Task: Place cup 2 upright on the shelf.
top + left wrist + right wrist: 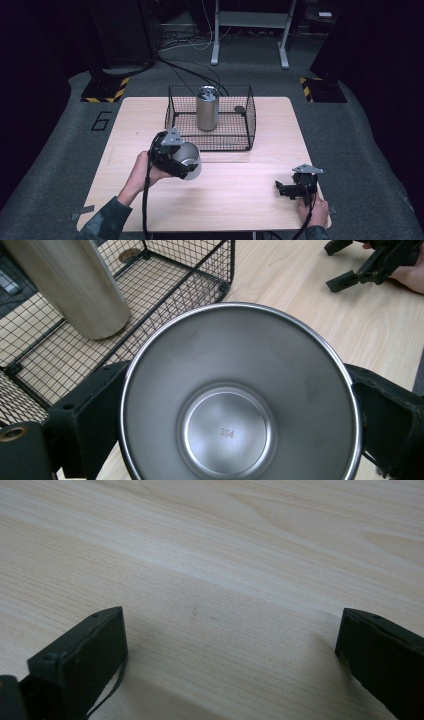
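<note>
We see a light wooden table [240,200] on grey carpet [350,130] (a "6" [101,120] marked beside it), hazard-striped stand bases [106,89], a white desk frame [250,30] and dark surroundings.

Tongs [230,655] spread wide, pale wooden table [240,555]

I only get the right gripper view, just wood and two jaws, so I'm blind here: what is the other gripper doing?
Observer: The left gripper is shut on a steel cup, lifted above the table.
Operator: Is the cup empty?
Observer: Yes; the left gripper view looks straight into it, down to a stamped 304.
Operator: Anything ahead of it?
Observer: A black wire basket with a tall metal cylinder standing upright inside.
</note>
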Available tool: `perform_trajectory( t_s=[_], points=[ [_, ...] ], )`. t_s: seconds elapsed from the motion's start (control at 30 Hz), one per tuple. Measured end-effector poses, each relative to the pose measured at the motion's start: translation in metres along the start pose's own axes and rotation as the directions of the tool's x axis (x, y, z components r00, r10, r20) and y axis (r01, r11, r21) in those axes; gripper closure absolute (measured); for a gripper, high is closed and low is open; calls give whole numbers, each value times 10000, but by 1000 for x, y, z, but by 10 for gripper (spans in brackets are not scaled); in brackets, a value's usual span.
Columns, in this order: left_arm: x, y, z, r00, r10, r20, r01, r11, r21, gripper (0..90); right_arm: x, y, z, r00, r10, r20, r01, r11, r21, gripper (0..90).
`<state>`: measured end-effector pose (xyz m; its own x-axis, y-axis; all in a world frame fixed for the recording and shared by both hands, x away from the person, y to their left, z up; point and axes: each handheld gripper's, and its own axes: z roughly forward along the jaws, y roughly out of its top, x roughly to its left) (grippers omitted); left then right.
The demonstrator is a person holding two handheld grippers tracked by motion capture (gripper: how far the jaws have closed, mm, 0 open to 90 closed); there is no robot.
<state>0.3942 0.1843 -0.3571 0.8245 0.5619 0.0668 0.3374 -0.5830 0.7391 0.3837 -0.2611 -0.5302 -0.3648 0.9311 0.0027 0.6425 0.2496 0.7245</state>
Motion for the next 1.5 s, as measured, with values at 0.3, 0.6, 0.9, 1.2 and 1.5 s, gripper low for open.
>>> perform_trajectory(
  t_s=[0.3, 0.6, 0.9, 1.2, 1.5],
  points=[
    [17, 11, 9, 9999, -138, 1, 138, 9997, 184, 59, 0, 0, 0, 10000, -1, 1, 1, 10000, 1, 0],
    [29, 26, 10, 9999, -85, -91, 86, 9999, 53, 59, 0, 0, 0, 10000, -1, -1, 1, 10000, 0, 0],
    [42, 45, 9, 9997, 75, -238, -75, 10000, 36, 60, 0, 0, 0, 10000, -1, 1, 1, 10000, 1, 0],
    [58, 64, 11, 9988, 174, -450, -171, 9998, 60, 59, 0, 0, 0, 10000, -2, 0, 2, 10000, -1, 0],
    [74, 78, 18, 9979, 395, -517, -383, 9990, 235, 59, 0, 0, 0, 10000, -2, 0, 2, 10000, -1, 0]
  ],
)
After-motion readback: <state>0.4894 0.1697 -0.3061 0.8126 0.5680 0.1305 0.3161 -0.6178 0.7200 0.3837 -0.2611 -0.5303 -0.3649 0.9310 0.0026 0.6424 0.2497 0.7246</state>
